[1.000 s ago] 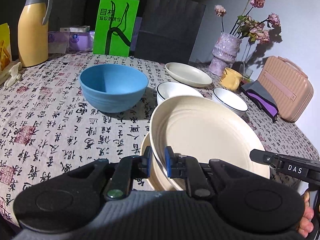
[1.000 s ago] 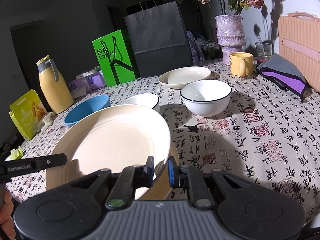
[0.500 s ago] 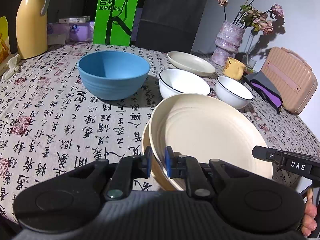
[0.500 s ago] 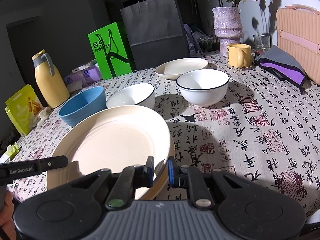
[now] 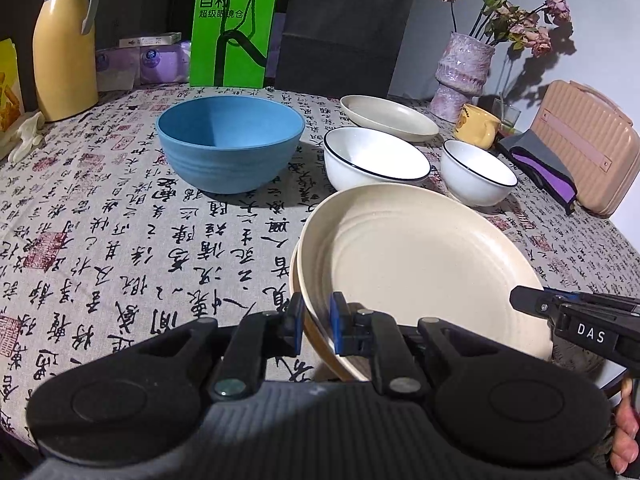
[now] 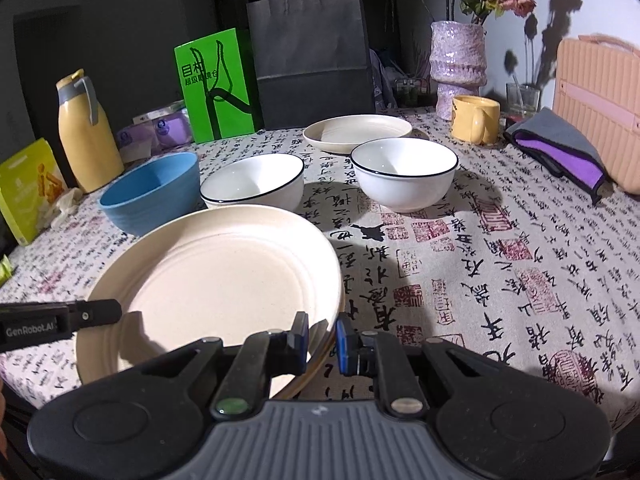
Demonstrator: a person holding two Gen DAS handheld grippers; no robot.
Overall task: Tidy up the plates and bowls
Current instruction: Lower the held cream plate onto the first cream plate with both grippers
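Two stacked cream plates [image 5: 420, 264] at near table edge, left gripper [image 5: 314, 322] and right gripper [image 6: 322, 338] each pinching rim; behind: one blue bowl [image 5: 230, 148], two white bowls [image 6: 404, 172], third cream plate [image 6: 356, 132]

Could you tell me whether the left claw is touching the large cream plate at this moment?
Touching. The left wrist view shows the left claw with its blue pads pressed on either side of the large cream plate at its near rim, no gap visible.

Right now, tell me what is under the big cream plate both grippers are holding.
Under the big cream plate a second plate's tan rim shows at its left edge. Its face is covered, so anything lower cannot be seen.
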